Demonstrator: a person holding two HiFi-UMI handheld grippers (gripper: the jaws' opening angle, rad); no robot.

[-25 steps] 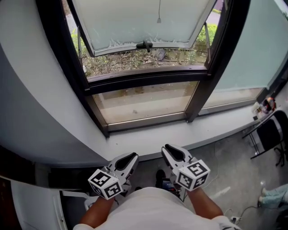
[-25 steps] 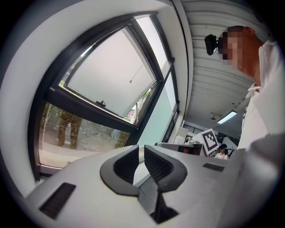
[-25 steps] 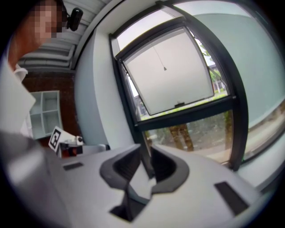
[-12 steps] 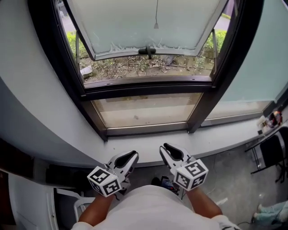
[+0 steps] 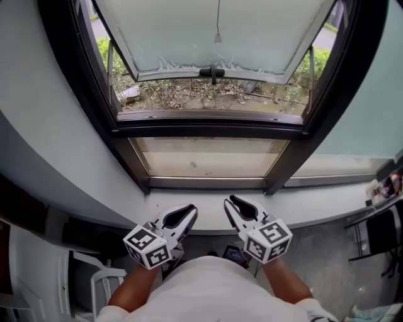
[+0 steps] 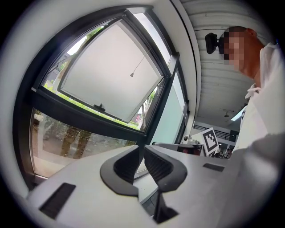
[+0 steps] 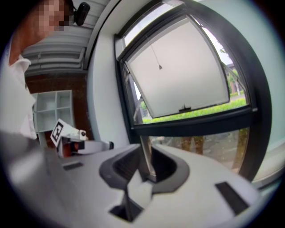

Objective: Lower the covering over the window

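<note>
Jaws of the left gripper (image 6: 143, 150) meet at their tips with nothing between them. Those of the right gripper (image 7: 146, 153) stand a narrow slit apart, also empty, with only the window frame seen through the slit. Both sit side by side at lower centre of the head view, pointing toward the window.

Against a second ago, both grippers sit higher in the head view — their tips now overlap the near edge of the sill (image 5: 315, 210) instead of lying below it. The window looms wider and more centred, its right post farther right. A white chair (image 5: 104, 283) has come into view at lower left, and the black chair (image 5: 384, 233) at right is now cut by the picture's edge.

Beyond the sill stands the lower pane (image 5: 208, 163), then the crossbar of the dark frame (image 5: 208, 129). Above it is the frosted sash (image 5: 164, 31), tilted outward, with its handle (image 5: 213, 71) on the bottom rail. A thin cord (image 5: 218, 16) hangs at upper centre in front of the sash and ends in a small pull (image 5: 217, 38) — well above both grippers. The covering itself shows in no view. Open air runs from the tips up to the cord, bounded on both sides by the frame's slanting posts. A grey wall (image 5: 56, 126) fills the left.
</note>
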